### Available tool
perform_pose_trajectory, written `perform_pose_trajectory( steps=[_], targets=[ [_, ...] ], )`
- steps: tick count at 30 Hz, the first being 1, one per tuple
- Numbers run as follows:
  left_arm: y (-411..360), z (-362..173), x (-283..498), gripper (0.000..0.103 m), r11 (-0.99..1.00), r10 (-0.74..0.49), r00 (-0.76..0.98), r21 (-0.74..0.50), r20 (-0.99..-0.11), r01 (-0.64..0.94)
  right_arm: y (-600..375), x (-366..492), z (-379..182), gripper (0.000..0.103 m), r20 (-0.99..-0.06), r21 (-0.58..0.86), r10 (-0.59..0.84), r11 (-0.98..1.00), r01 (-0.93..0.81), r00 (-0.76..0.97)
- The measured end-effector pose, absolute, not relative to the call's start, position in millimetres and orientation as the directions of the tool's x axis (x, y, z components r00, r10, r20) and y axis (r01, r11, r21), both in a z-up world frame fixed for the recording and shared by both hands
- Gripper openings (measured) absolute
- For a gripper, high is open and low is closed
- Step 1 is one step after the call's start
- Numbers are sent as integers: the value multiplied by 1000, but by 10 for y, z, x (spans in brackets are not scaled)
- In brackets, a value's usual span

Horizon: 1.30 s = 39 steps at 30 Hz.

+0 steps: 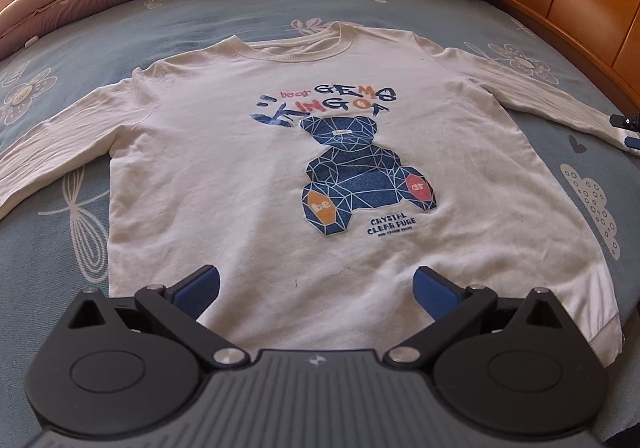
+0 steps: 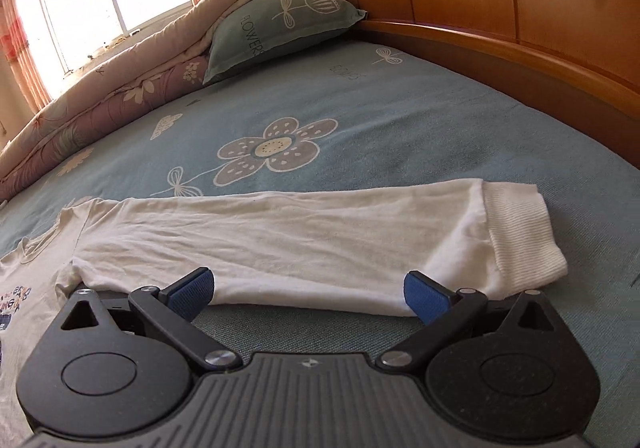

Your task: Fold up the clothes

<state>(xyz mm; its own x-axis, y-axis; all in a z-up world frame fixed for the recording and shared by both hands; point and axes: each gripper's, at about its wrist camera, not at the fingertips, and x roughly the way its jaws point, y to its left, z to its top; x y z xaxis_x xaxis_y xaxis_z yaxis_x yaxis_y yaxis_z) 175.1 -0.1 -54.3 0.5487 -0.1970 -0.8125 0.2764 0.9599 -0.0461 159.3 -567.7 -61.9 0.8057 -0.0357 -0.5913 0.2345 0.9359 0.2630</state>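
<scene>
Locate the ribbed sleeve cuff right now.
Right wrist view, right side: ribbed cuff lies flat on the blue bedsheet, just beyond the open right tongs.

Left gripper (image 1: 316, 290), right gripper (image 2: 309, 288): identical black bodies, grey ribbed centre plate with a small star mark, two round black hubs, silver pivot screws, angled black link arms, blue textured pads (image 1: 200, 290).
</scene>
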Motion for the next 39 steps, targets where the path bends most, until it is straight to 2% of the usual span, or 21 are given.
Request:
perform_pose_trajectory(
  steps=[3, 7, 14, 18, 21, 28, 31, 34, 36, 39],
  targets=[
    [-83, -534, 1747, 102, 955, -200, 548, -38, -812, 293, -5767, 1613, -550, 103, -557, 252, -77, 933, 257, 827],
    [-121, -496, 1719, 102, 952, -207, 550, -37, -809, 304, -5920, 1755, -753, 103, -638, 192, -145, 921, 338, 756],
    [-59, -467, 1720, 102, 958, -189, 557, -26, -809, 287, -5686, 1589, -552, 103, -639, 95, -188, 943, 319, 746],
    [-76, -388, 1673, 102, 953, -211, 571, -36, -793, 302, -5207, 1560, -265, 103, -631, 103, -71, 979, 174, 772],
    [-71, -326, 1596, 102, 951, -209, 585, -24, -783, 309, -4599, 1582, -164, 103, -652, 101, 80, 995, -18, 754],
    [141, -281, 1356, 102, 963, -187, 606, -22, -773, 270, -3057, 1497, -238, 103, -705, 126, 378, 899, -419, 600],
    [209, -312, 1230, 102, 960, -170, 601, 5, -781, 279, -2520, 1387, -431, 103, -747, 108, 403, 858, -502, 528],
    [274, -372, 1131, 102, 956, -174, 591, 8, -788, 292, -2205, 1264, -664, 103, -795, 16, 326, 854, -520, 512],
    [317, -430, 1084, 102, 956, -178, 582, 1, -793, 294, -2132, 1152, -740, 103, -775, -34, 304, 856, -516, 555],
    [346, -535, 1060, 102, 950, -222, 563, -45, -796, 310, -2218, 1108, -766, 103, -755, 0, 312, 880, -476, 577]
  ],
)
